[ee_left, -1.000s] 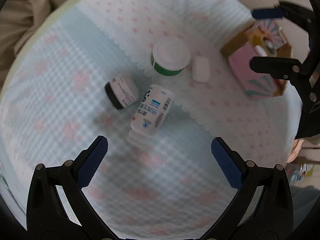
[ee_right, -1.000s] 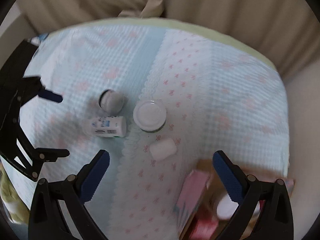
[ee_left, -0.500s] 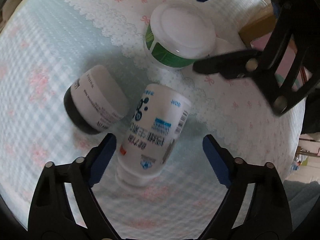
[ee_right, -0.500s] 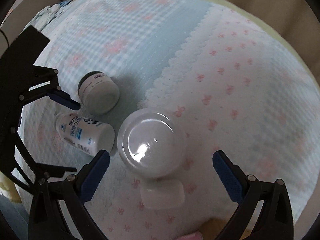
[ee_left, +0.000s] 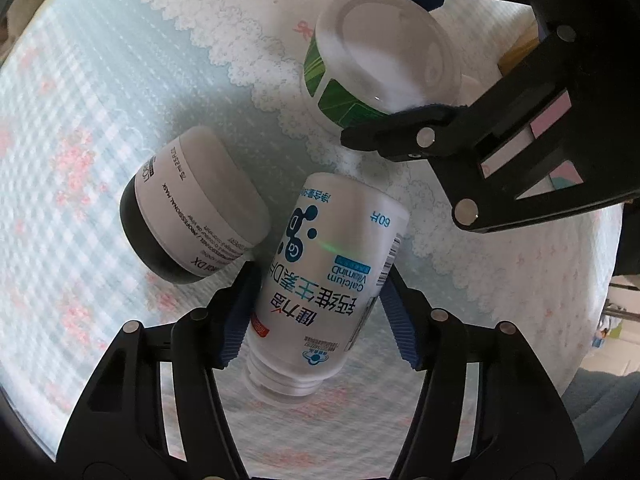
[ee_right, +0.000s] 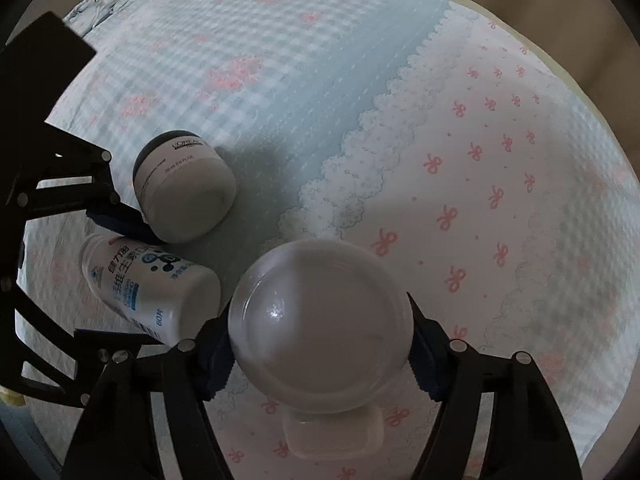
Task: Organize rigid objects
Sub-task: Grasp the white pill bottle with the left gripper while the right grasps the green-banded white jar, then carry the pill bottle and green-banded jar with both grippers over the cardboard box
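While my left gripper (ee_left: 316, 312) pinches the lying calcium bottle (ee_left: 328, 276) across its label, my right gripper (ee_right: 320, 352) clamps the green-labelled jar (ee_right: 320, 320) under its wide lid. Both seem light, stiff and slick; mid-body grips suit them. Just beyond my left fingers lies the L'Oréal jar (ee_left: 192, 208). A clear box (ee_right: 332, 432) sits half hidden under my right jar.

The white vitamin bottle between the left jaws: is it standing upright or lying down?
Lying down. The vitamin bottle rests on its side on the cloth, its neck toward the camera.
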Demonstrator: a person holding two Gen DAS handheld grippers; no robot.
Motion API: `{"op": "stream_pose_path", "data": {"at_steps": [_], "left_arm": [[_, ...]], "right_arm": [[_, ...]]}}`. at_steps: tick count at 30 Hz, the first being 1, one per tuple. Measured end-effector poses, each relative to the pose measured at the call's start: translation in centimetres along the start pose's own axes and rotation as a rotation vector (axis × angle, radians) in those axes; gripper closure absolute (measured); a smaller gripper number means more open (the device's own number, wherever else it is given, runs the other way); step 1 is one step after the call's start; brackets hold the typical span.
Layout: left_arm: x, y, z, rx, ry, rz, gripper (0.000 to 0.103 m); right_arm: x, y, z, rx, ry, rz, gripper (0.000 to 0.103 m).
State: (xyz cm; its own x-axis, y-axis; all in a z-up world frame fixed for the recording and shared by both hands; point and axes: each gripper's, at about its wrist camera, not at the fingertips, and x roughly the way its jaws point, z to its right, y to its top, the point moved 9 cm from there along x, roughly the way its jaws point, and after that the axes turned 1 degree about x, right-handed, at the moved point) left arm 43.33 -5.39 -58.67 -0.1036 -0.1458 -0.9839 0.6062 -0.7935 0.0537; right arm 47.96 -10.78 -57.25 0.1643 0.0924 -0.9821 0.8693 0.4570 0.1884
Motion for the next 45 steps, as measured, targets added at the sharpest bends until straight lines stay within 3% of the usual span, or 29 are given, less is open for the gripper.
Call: {"op": "stream_pose_path", "data": {"at_steps": [9, 19, 27, 32, 34, 45], "left_arm": [[-1.8, -2.5, 0.1, -0.062, -0.012, 0.045, 0.052], [-5.0, -5.0, 0.5, -0.122, -0.026, 0.143, 0.054], [-9.8, -6.9, 1.2, -0.162, -0.036, 0.236, 0.054], [-15.1, -7.9, 2.1, -0.169, -0.023, 0.306, 0.054], [-17.8, -6.1, 3.1, -0.173, -0.02, 0.338, 0.054], [-30.2, -4.0, 9.9, -0.143, -0.044, 0.521, 0.056]], "right_arm": [[-1.0, -1.3, 0.4, 0.067, -0.032, -0.013, 0.035], [-5.0, -2.0, -0.5, 0.193, -0.023, 0.029, 0.035], [-8.8, -3.3, -0.8, 0.281, -0.028, 0.074, 0.035], [-13.8, -3.9, -0.6, 0.383, -0.033, 0.13, 0.035], [-16.2, -4.3, -0.5, 0.419, -0.037, 0.153, 0.035], [-30.7, -9.3, -0.6, 0.544, -0.099, 0.259, 0.035]]}}
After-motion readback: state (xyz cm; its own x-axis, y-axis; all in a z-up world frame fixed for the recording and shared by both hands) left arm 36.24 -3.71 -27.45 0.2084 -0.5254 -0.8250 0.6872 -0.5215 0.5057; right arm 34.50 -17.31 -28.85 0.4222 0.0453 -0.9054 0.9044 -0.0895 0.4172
